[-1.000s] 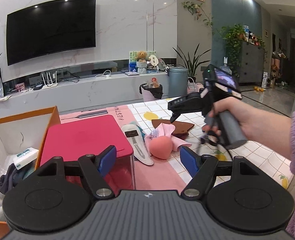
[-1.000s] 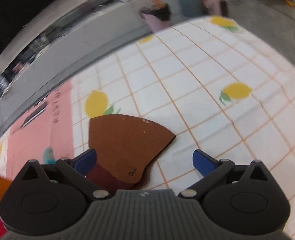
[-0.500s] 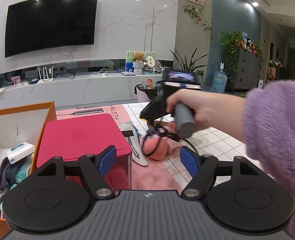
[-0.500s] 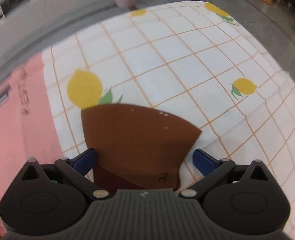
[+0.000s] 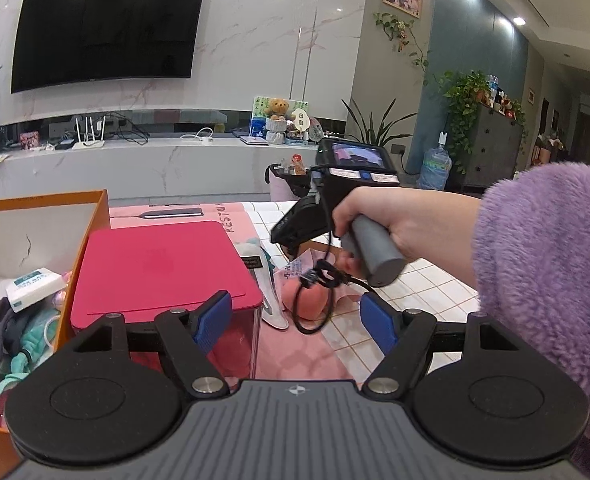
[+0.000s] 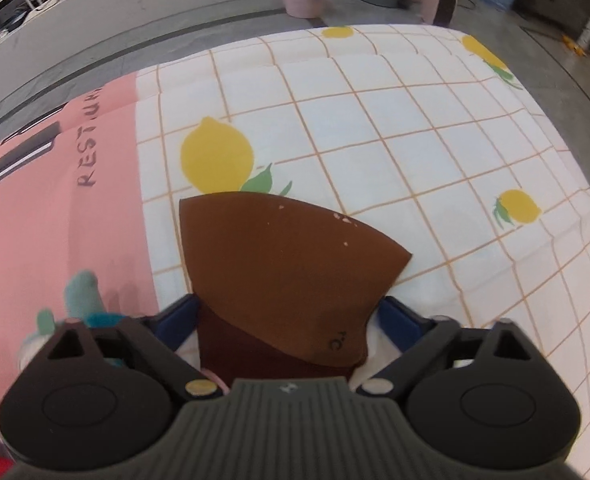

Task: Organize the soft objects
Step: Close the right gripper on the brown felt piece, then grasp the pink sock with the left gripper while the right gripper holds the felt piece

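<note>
A brown soft pad (image 6: 287, 264) lies flat on the lemon-print cloth (image 6: 415, 128), with a darker maroon piece (image 6: 247, 356) under its near end. My right gripper (image 6: 289, 316) points steeply down over it. Its jaws are closing with the pad's near end between them, the blue pads (image 6: 395, 316) right at its edges and no squeeze showing. In the left wrist view a hand holds the right gripper (image 5: 295, 228) above a peach sponge (image 5: 309, 300) and a pink pouch (image 5: 297, 270). My left gripper (image 5: 297, 324) hangs open and empty near the red-lidded box (image 5: 159, 268).
An orange carton (image 5: 91, 216) at the left holds clothes and a white packet (image 5: 31, 286). A white insole-like strip (image 5: 269, 296) lies beside the red-lidded box. A teal soft item (image 6: 81, 292) sits on the pink mat (image 6: 55, 232). A purple fuzzy sleeve (image 5: 547, 280) fills the right side.
The right gripper swung left and tipped down over the brown pad, and its jaws narrowed around it. The purple sleeve came into the left wrist view. The left gripper barely moved.
</note>
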Motion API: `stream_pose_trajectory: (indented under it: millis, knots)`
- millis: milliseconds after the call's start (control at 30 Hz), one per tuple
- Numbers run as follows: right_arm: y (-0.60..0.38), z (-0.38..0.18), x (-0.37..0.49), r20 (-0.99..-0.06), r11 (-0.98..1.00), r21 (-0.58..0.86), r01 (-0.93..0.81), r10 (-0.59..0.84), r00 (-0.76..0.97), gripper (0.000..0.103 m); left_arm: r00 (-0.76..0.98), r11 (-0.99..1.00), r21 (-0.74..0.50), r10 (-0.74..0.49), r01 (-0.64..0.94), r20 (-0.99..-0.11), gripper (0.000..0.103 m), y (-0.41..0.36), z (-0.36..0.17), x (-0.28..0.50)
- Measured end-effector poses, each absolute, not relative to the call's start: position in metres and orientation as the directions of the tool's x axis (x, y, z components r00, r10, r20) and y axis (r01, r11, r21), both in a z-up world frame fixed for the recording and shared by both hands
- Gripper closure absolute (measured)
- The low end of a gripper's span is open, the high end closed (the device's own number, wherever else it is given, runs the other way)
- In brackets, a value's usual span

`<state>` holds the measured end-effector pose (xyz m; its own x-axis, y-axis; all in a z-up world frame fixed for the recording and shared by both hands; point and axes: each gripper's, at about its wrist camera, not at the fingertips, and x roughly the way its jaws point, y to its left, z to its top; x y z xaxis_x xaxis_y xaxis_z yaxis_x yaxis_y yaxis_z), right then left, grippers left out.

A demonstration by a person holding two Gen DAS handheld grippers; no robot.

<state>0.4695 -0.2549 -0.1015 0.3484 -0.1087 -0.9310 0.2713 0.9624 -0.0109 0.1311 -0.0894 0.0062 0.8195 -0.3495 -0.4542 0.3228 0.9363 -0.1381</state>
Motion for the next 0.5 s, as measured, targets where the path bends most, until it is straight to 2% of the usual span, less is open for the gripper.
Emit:
stream_pose_trajectory:
  millis: [67,100,167,200,267,367,500]
  knots:
    - [-0.258,-0.098,0.464,-0.929,0.967,-0.009,0.253,-0.103,0.357,0.031,0.817,0.935,-0.152,-0.355,0.322,-0.454,0.018,-0.088,0.007,0.133]
    - [-0.260,-0.096,0.462,-0.929,0.971,-0.010,0.241,-0.098,0.357,0.034,0.817,0.934,-0.156,-0.357,0.321,-0.454,0.018,-0.087,0.006,0.134]
    - [-0.265,-0.092,0.453,-0.930,0.977,-0.008,0.215,-0.086,0.356,0.057,0.814,0.933,-0.166,-0.360,0.320,-0.455,0.018,-0.086,0.007,0.135]
    - [-0.269,-0.090,0.448,-0.931,0.978,-0.009,0.208,-0.084,0.355,0.063,0.813,0.933,-0.172,-0.360,0.316,-0.457,0.018,-0.086,0.007,0.136]
    - [-0.277,-0.087,0.435,-0.932,0.980,-0.009,0.197,-0.080,0.354,0.082,0.812,0.935,-0.172,-0.356,0.311,-0.463,0.018,-0.086,0.008,0.136]
    - [-0.291,-0.086,0.411,-0.936,0.982,0.008,0.187,-0.058,0.346,0.093,0.814,0.943,-0.158,-0.333,0.293,-0.475,0.018,-0.088,0.009,0.136]
    - [-0.316,-0.087,0.364,-0.932,0.977,0.051,0.206,-0.028,0.362,0.095,0.807,0.948,-0.158,-0.320,0.278,-0.497,0.019,-0.092,0.012,0.137]
